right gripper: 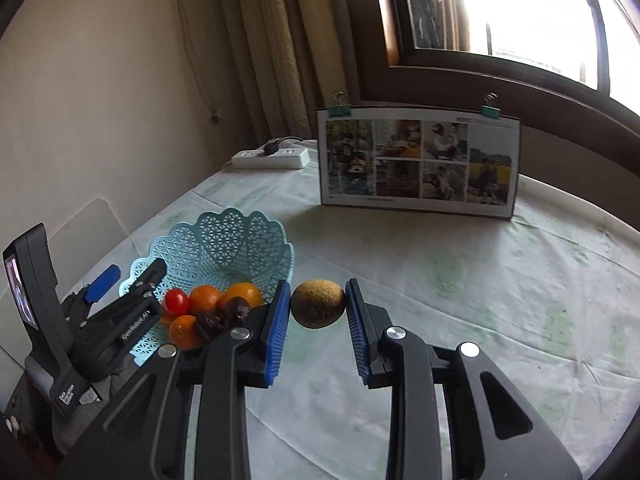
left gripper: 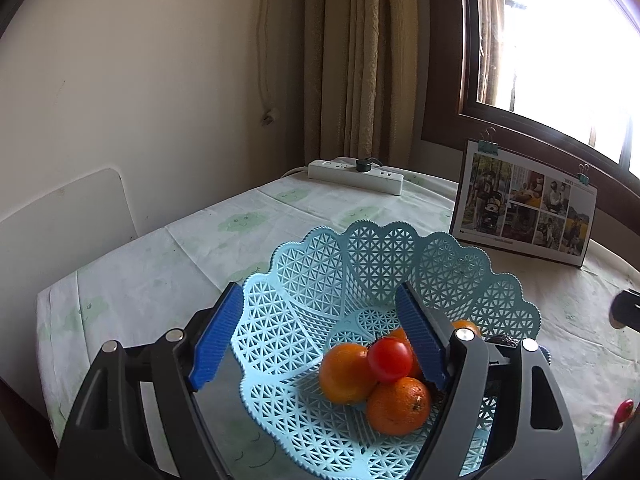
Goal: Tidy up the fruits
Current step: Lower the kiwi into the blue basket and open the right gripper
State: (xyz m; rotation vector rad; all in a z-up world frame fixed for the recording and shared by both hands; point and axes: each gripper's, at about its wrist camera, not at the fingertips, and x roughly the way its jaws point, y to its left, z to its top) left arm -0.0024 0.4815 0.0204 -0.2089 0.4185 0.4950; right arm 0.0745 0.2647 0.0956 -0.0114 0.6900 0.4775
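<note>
A light blue lattice basket [left gripper: 380, 256] stands on the tablecloth and holds several oranges [left gripper: 346, 372], a red tomato [left gripper: 390, 359] and some dark wrinkled fruits [right gripper: 224, 316]. My left gripper [left gripper: 318, 288] hangs open over the basket's near side, with nothing between its blue pads; the right wrist view shows it [right gripper: 128, 276] at the basket's left rim. Just right of the basket, my right gripper [right gripper: 318, 284] has its pad tips against both sides of a brown kiwi [right gripper: 318, 303]. Whether the kiwi is off the cloth I cannot tell.
A clipped photo board [right gripper: 418, 162] stands at the back of the table [right gripper: 480, 280], with a white power strip [right gripper: 272, 157] at the far corner by the curtain. A white chair back [left gripper: 60, 220] is at the left. A small red object [left gripper: 624, 410] shows at the right edge.
</note>
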